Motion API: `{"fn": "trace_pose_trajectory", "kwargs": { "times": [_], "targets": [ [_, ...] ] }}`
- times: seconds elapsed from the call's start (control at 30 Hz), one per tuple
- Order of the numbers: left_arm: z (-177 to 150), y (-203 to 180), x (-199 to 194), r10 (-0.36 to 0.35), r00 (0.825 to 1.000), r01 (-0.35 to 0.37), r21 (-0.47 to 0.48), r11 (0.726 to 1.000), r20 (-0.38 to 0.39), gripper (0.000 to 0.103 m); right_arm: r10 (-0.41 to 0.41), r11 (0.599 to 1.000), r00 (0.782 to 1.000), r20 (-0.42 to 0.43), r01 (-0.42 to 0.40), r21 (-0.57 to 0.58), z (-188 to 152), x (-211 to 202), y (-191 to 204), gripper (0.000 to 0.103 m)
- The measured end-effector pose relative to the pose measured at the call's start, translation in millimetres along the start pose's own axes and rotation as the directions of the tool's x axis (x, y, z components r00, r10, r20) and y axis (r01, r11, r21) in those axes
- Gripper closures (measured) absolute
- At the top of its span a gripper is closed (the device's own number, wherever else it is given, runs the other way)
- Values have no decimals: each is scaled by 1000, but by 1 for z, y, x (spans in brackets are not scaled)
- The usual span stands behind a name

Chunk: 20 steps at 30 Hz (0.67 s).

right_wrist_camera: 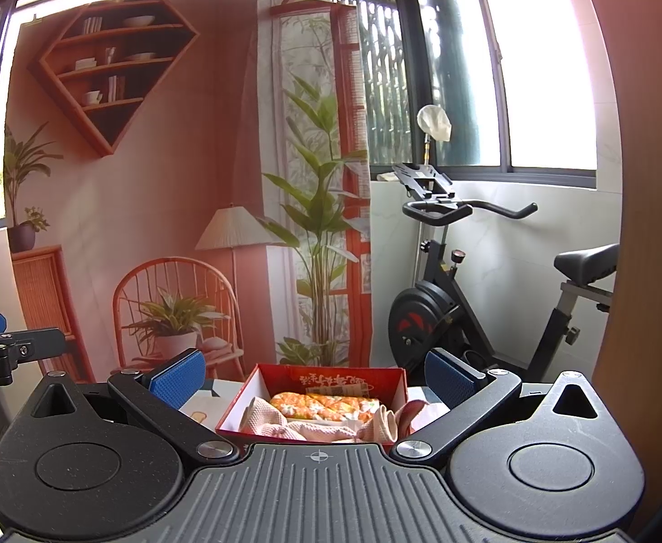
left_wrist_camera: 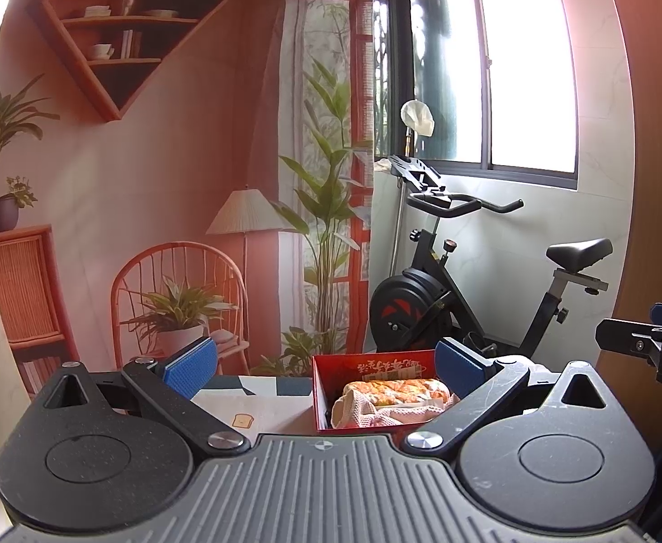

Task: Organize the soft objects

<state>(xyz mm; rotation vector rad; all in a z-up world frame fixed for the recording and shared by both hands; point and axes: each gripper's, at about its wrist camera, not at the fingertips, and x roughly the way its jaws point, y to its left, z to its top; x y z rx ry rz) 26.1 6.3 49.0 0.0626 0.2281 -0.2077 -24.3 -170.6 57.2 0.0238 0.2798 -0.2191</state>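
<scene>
The left gripper (left_wrist_camera: 326,369) has its blue pads spread wide apart with nothing between them. Just ahead of it, toward its right pad, a red box (left_wrist_camera: 322,389) sits on the desk (left_wrist_camera: 258,402). Inside the box lies an orange flowered cloth (left_wrist_camera: 396,390), folded, with a pink knitted cloth (left_wrist_camera: 367,412) bunched in front of it and beneath it.

The right gripper (right_wrist_camera: 315,378) is also wide open and empty. The same red box (right_wrist_camera: 245,400) lies straight ahead, between its two pads and a little beyond them. The orange flowered cloth (right_wrist_camera: 326,405) rests toward the back of the box, and the pink knitted cloth (right_wrist_camera: 295,427) fills the near part, with a fold of it draped over the box's right rim.

Beyond the desk to the right stands an exercise bike (right_wrist_camera: 444,307), and a printed room backdrop (right_wrist_camera: 150,181) hangs behind.
</scene>
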Motion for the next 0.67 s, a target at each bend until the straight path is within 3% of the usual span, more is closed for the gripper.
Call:
{"fn": "trace_pose_trajectory", "kwargs": {
  "times": [0.67],
  "targets": [
    [0,-1,-1,2,1000,-2,-1,1000,2,0,0,1000,1000,-2,0,0,1,0,0,0]
  ]
}}
